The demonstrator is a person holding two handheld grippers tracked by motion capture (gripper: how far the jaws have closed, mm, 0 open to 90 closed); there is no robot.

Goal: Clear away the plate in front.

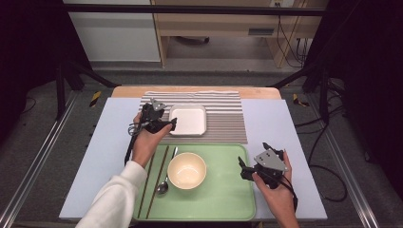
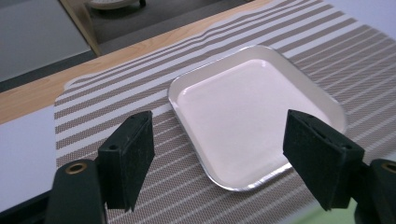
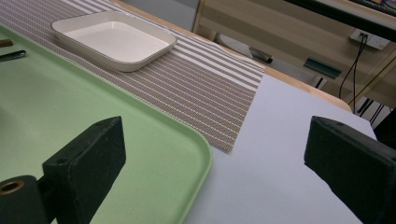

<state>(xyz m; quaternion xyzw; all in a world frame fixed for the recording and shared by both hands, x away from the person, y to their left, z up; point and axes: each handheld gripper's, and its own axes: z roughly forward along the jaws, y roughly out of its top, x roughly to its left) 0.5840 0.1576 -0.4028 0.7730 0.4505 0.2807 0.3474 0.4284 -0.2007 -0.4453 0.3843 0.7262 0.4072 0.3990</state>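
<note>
Over the striped mat point(image 1: 223, 118), the left gripper point(image 1: 164, 124) is hovering wide open and empty, the square dish point(image 1: 188, 119) lying just beyond its jaws.

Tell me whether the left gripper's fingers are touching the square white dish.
Apart. In the left gripper view the left gripper hangs open above the square white dish, and both fingers are clear of its rim, with nothing between them.

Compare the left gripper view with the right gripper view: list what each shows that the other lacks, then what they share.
Left gripper view alone: the left hand-held gripper, jaws open with nothing between them, above the near edge of the square white dish.
Right gripper view alone: the right hand-held gripper, jaws open, a spoon handle tip and wall cables.
Shared: the dish, the striped placemat, the green tray and the pale table cover.
</note>
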